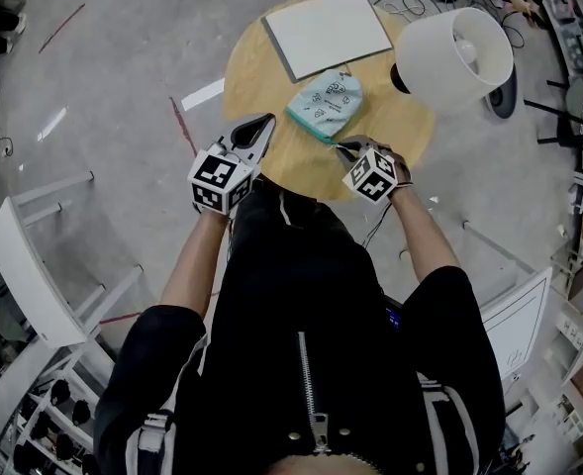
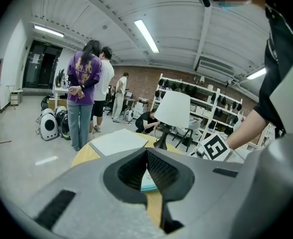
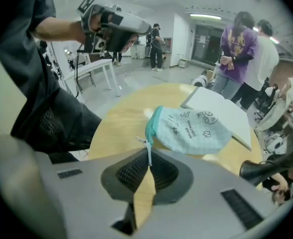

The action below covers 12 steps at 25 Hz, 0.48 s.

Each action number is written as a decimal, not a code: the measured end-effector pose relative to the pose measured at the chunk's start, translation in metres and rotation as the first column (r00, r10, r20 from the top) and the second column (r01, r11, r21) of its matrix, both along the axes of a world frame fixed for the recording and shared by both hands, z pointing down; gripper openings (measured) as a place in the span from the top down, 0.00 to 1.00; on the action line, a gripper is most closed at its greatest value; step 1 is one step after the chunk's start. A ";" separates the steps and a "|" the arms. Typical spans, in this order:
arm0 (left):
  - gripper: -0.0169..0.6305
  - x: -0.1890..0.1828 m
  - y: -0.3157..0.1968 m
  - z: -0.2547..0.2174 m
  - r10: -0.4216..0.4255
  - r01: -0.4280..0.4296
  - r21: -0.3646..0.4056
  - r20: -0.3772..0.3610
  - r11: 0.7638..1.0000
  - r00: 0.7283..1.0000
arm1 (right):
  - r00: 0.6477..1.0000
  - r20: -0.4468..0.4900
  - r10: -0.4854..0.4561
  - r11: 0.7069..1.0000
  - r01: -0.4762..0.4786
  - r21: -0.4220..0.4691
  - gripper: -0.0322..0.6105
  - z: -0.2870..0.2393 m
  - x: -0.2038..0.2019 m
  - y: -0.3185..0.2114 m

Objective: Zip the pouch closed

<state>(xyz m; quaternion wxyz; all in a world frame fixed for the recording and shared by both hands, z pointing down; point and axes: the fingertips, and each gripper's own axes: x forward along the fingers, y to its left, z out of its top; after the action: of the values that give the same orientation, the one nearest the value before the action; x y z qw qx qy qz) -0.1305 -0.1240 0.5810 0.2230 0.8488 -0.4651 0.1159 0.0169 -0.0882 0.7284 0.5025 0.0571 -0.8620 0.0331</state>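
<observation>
The pouch (image 1: pixel 327 104) lies near the middle of the round desk (image 1: pixel 254 79), just beyond the right hand-held gripper (image 1: pixel 342 146). That gripper's jaws are pinched on the zip pull (image 3: pixel 147 146) at the pouch's near corner. The zipped edge runs away from it along the pouch's left end. The left hand-held gripper (image 1: pixel 261 125) is closed and empty at the desk's near-left edge, clear of the pouch, so the right is nearer.

Light source: ceiling strip lights (image 2: pixel 145 35), bright and even across the room.
Glare: pale streaks on the floor (image 1: pixel 123 57); lampshade (image 1: pixel 453 55) nearly white.
Shadows: soft and faint on the table (image 1: pixel 390 127).
Distortion: strong fisheye bending, dark corners in both gripper views.
Blur: whatever sits closest to the lens is soft (the pouch (image 3: pixel 196 130) stays fairly crisp).
</observation>
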 end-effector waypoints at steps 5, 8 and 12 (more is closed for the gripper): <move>0.98 0.003 -0.016 -0.016 0.026 -0.027 0.043 0.009 0.999 1.000 | 0.988 0.103 0.117 0.993 -0.114 -0.037 0.93 -0.041 -0.010 -0.023; 0.98 0.007 -0.023 -0.026 0.038 -0.039 0.070 0.009 0.997 0.999 | 0.972 0.149 0.184 0.983 -0.178 -0.051 0.93 -0.062 -0.012 -0.034; 0.98 0.016 -0.031 -0.035 0.068 -0.069 0.102 0.020 0.992 0.998 | 0.946 0.208 0.250 0.968 -0.241 -0.068 0.93 -0.093 -0.012 -0.048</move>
<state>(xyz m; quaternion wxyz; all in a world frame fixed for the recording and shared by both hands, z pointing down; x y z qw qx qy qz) -0.1148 -0.1549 0.5462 0.1713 0.8736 -0.4429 0.1064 0.0050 -0.1365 0.6355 0.3993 0.1494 -0.8967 0.1192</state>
